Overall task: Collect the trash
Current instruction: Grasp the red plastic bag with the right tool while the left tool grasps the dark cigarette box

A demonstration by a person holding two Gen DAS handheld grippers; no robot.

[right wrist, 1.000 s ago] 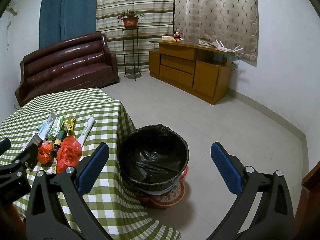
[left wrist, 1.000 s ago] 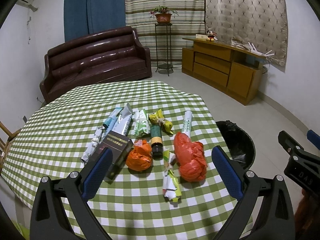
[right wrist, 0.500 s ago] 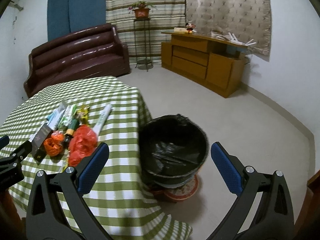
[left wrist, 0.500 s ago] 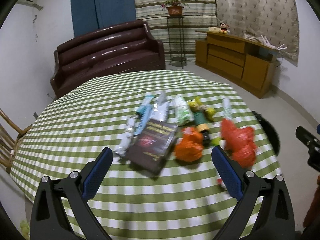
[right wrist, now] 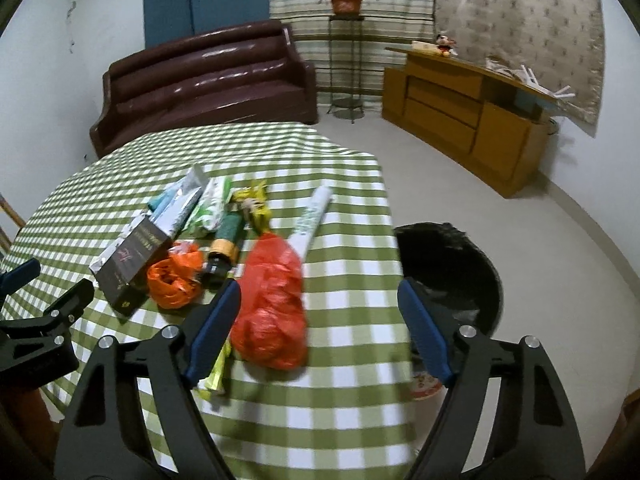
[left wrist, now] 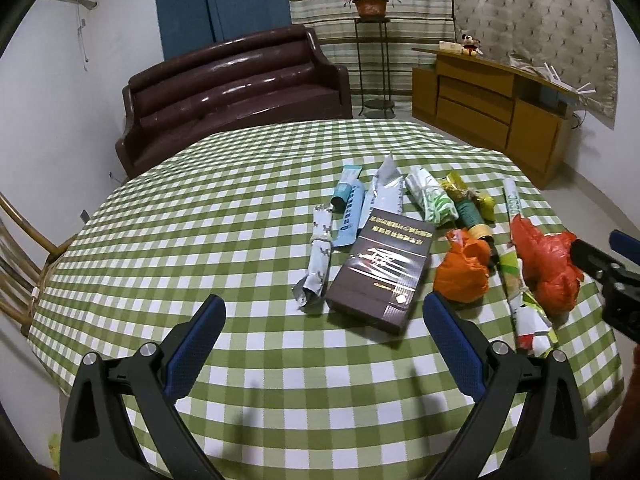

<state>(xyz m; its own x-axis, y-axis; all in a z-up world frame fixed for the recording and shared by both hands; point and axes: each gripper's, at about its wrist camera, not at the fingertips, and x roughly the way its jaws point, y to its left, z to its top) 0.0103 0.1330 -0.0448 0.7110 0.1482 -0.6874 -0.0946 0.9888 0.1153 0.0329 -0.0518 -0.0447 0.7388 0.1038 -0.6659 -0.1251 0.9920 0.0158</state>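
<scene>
- Lying in a loose cluster on the round table with its green-and-white checked cloth [left wrist: 224, 216] is the trash: a dark brown rectangular box with gold lettering [left wrist: 380, 270], a crumpled orange plastic bag [left wrist: 462, 270], a larger red plastic bag bundle [left wrist: 546, 268], a rolled grey printed wrapper [left wrist: 318, 258], a light blue tube [left wrist: 350, 210], a green-and-white packet [left wrist: 430, 198], a dark green bottle with a tan band [left wrist: 472, 218], a yellow wrapper [left wrist: 482, 200] and a long white rolled paper [left wrist: 512, 200].
- The left gripper [left wrist: 324, 342] hangs above the near part of the cloth, its blue-padded jaws spread wide with nothing between them; the dark box sits just beyond its right finger.
- The right gripper [right wrist: 318, 330] hovers over the table edge, its jaws closing yet with a broad gap; the red bag lies just ahead, beside the left pad [right wrist: 214, 328], not pressed by either pad.
- A black-lined round trash bin [right wrist: 456, 268] stands on the floor just right of the table.
- Behind stand a dark brown leather sofa [left wrist: 236, 92] and a wooden sideboard [left wrist: 492, 100].
</scene>
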